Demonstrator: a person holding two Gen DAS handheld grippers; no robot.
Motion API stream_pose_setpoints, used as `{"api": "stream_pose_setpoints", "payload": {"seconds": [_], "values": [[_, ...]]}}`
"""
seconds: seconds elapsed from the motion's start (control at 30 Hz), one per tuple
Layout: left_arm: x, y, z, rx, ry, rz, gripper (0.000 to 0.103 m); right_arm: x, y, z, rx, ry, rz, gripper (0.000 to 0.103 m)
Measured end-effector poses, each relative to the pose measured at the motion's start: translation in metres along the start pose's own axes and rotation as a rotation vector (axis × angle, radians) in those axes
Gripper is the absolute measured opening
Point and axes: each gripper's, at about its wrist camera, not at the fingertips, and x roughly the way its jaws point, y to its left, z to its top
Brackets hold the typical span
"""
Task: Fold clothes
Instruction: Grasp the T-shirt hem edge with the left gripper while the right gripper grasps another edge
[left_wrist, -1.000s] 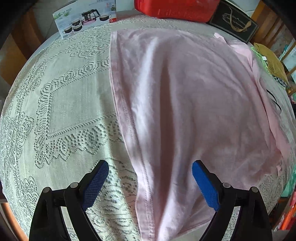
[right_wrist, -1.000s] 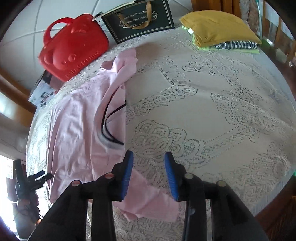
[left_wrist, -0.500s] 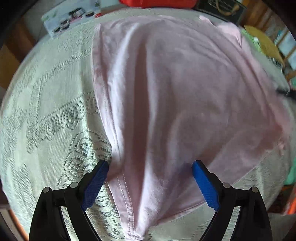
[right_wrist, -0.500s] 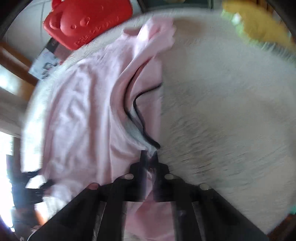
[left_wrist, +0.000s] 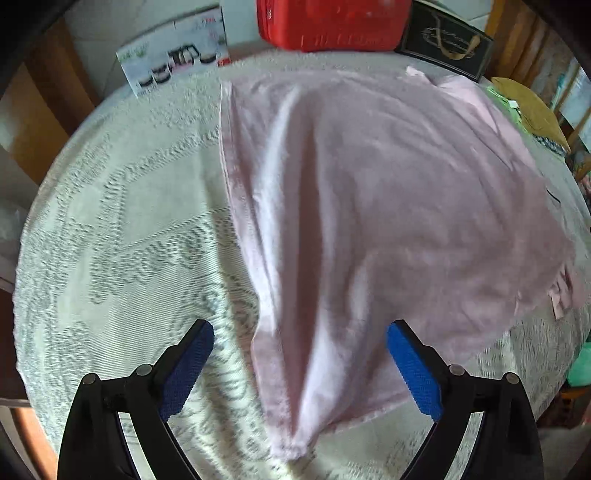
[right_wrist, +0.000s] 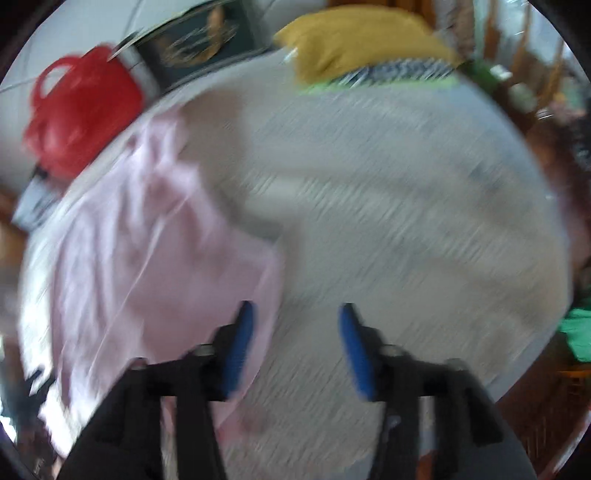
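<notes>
A pale pink garment (left_wrist: 369, 206) lies spread on a cream lace tablecloth (left_wrist: 122, 221). In the left wrist view my left gripper (left_wrist: 299, 365) is open, its blue pads on either side of the garment's near corner, not touching it. In the blurred right wrist view the garment (right_wrist: 147, 251) lies to the left. My right gripper (right_wrist: 295, 347) is open and empty, its left pad over the garment's edge, the right pad over bare cloth.
A red bag (left_wrist: 332, 22) (right_wrist: 81, 110), a black gift bag (left_wrist: 447, 44) and a printed box (left_wrist: 173, 62) stand at the table's far edge. A stack of folded clothes, yellow on top (right_wrist: 362, 48), sits at the far right.
My right gripper was shut on the garment's collar half a second ago; it has opened and let go, swinging right. My left gripper has pulled back slightly, still open.
</notes>
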Motion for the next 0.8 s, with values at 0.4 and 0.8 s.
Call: {"api": "stream_pose_setpoints", "payload": {"seconds": [0.4, 0.8], "values": [[0.028, -0.045, -0.039, 0.042, 0.010, 0.033, 0.103, 0.035, 0.063, -0.068, -0.247, 0.120, 0.019, 0.062], [0.013, -0.026, -0.035, -0.073, 0.000, -0.007, 0.012, 0.024, 0.075, -0.066, -0.272, 0.095, 0.044, 0.006]]}}
